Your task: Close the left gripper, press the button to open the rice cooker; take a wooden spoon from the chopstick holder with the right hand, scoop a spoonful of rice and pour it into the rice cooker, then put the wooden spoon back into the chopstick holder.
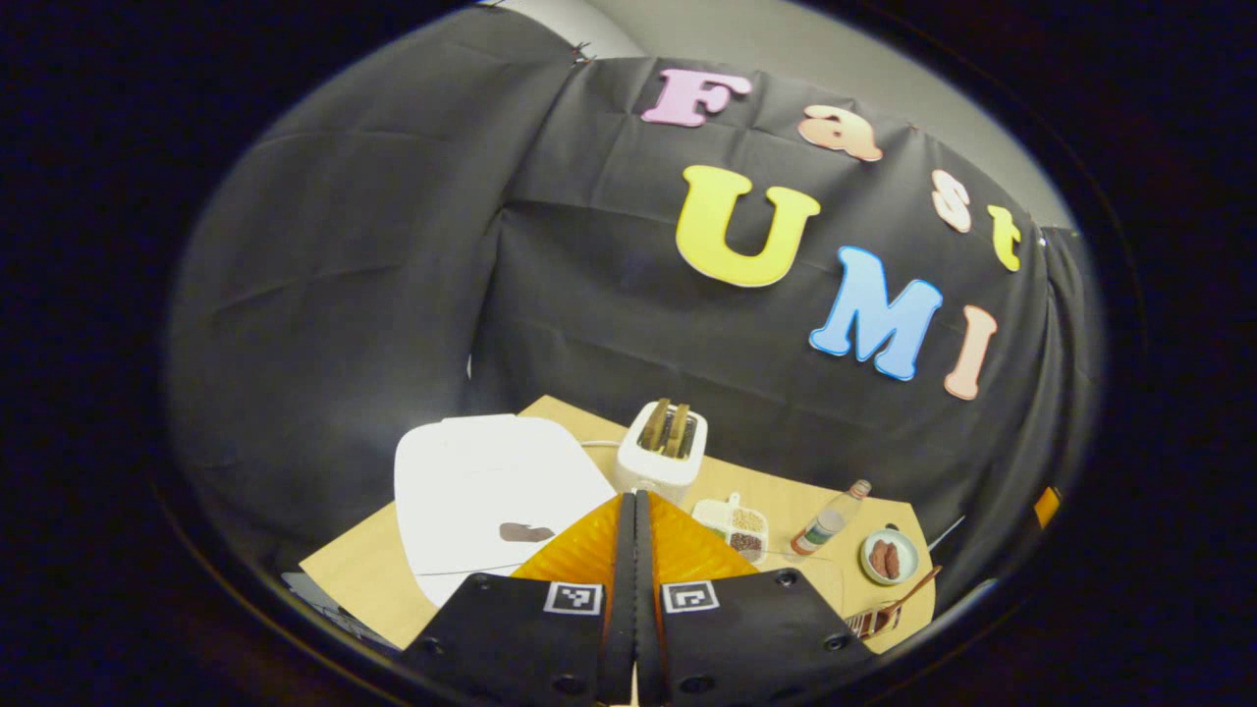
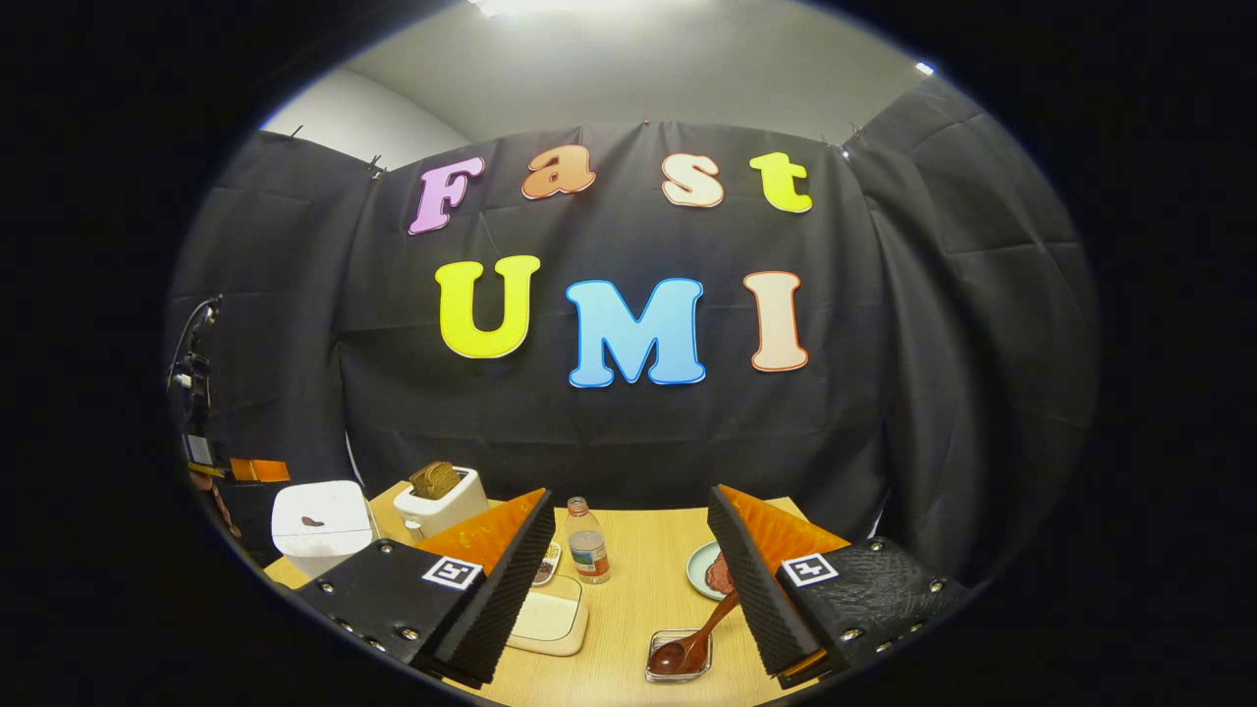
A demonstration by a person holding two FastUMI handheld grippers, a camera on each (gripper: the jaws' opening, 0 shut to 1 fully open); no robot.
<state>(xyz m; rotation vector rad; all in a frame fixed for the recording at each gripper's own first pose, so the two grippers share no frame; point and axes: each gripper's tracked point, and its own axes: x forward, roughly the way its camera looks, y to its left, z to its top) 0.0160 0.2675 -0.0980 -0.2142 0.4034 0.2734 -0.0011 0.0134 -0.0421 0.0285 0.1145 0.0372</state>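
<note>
Left gripper (image 1: 634,550): seen at the bottom of the left gripper view, fingers pressed flat together, nothing caught between them; it's held above the near edge of the table, just in front of the cooker.
Right gripper (image 2: 628,579): fingers spread wide apart, nothing held; it's hung over the middle of the table.
Rice cooker: a white, boxy rice cooker with rounded corners (image 1: 491,491) is parked at the table's left side, lid down, a small dark mark on top. It's also spotted far left in the right gripper view (image 2: 319,520).
Wooden spoon: a dark brown wooden spoon (image 2: 692,643) is laid with its bowl in a small clear square dish (image 2: 656,672), handle tilted up toward the right finger. It's seen at the right table edge in the left gripper view too (image 1: 899,604).
Table: light wooden tabletop (image 2: 638,550).
Other stuff: a white toaster with two slices of bread (image 1: 663,447) is set behind the cooker; a clear plastic bottle with a label (image 2: 586,542) is stood upright mid-table; a pale green plate with reddish-brown food (image 1: 889,557) is placed to the right; a clear divided box of grains (image 1: 735,525) is set near the toaster.
</note>
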